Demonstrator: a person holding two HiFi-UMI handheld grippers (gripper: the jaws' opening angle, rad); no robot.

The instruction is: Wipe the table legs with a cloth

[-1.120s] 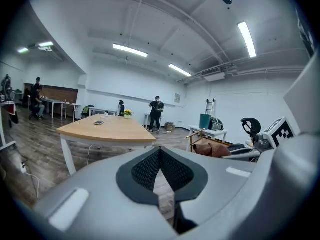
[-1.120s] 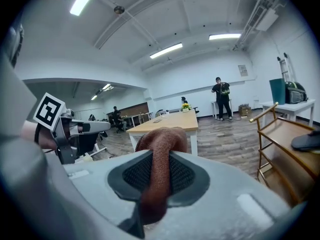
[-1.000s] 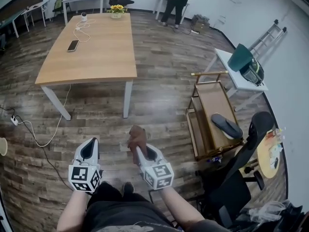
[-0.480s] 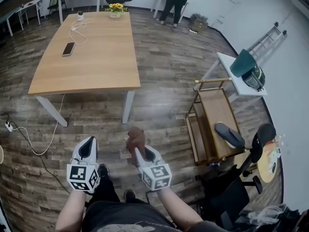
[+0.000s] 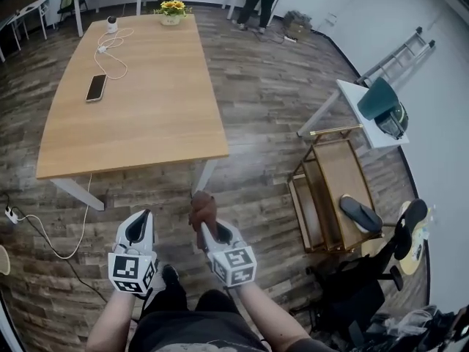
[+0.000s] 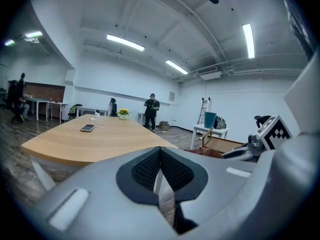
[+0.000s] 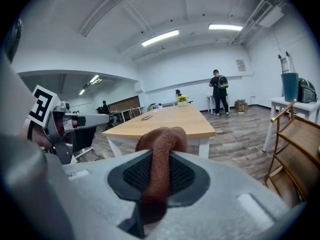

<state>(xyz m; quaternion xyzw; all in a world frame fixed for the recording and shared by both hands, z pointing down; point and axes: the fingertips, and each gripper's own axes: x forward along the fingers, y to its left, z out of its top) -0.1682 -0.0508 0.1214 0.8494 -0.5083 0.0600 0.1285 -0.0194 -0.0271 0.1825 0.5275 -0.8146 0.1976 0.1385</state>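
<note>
You're on the approach: no leg is touched yet. Your right gripper [image 5: 202,229] is clamped on the one brown cloth [image 5: 203,208], low in the middle of the head view, just short of the table's [image 5: 139,101] near corner leg [image 5: 206,176]. Your left gripper [image 5: 137,229] has its jaws together, holding nothing. Next, bring the cloth against that leg (it stands ahead in the right gripper view). Count: one cloth, two grippers, two legs showing, the other leg [image 5: 78,193] at the left.
</note>
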